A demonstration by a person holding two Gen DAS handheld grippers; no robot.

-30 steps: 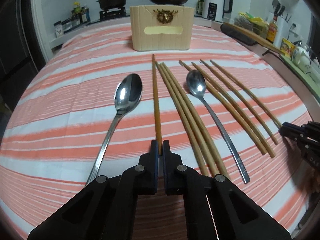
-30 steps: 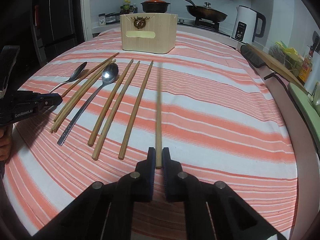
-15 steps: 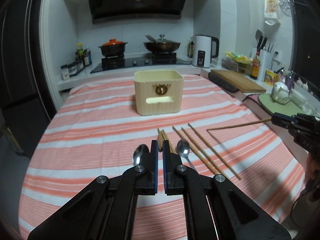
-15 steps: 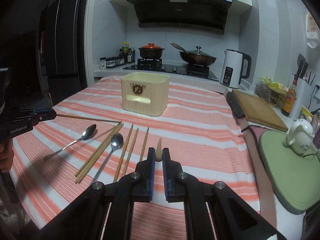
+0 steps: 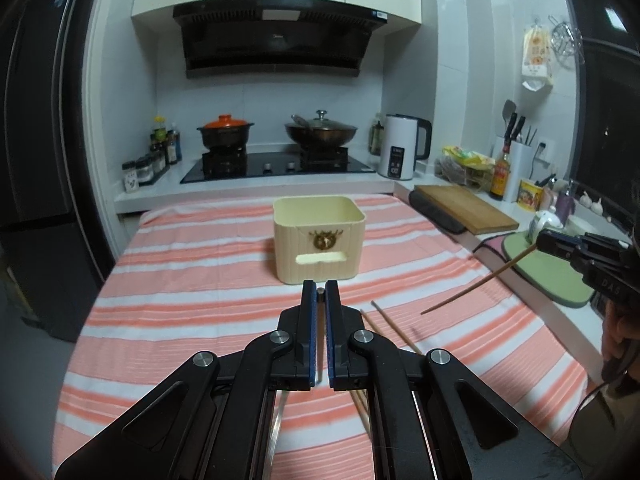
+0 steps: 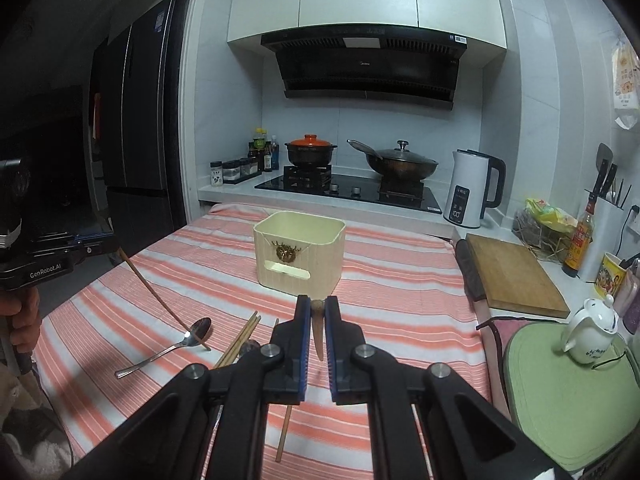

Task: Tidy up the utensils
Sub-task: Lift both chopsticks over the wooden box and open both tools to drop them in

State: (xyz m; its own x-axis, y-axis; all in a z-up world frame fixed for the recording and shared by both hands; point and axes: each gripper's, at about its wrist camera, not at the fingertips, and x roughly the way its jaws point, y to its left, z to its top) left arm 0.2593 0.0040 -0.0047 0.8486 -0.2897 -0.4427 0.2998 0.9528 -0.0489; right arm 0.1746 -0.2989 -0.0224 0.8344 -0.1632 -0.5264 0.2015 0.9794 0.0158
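Note:
A cream utensil holder (image 5: 319, 237) stands on the striped tablecloth; it also shows in the right wrist view (image 6: 299, 254). My left gripper (image 5: 320, 292) is shut on a wooden chopstick (image 5: 320, 320), held up and seen end-on. In the right wrist view that chopstick (image 6: 160, 296) slants down towards a spoon (image 6: 176, 346). My right gripper (image 6: 317, 304) is shut on another chopstick (image 6: 318, 328), which shows slanting at the right of the left wrist view (image 5: 476, 284). More chopsticks (image 6: 240, 338) lie on the cloth.
A striped tablecloth (image 5: 180, 280) covers the table. A cutting board (image 6: 512, 272), a kettle (image 6: 472, 188), a teapot on a green mat (image 6: 588, 332) and a stove with pots (image 6: 352, 160) stand beyond and to the right.
Both grippers have lifted their chopsticks off the cloth and risen well above the table. The views now look across the kitchen instead of down at the utensils.

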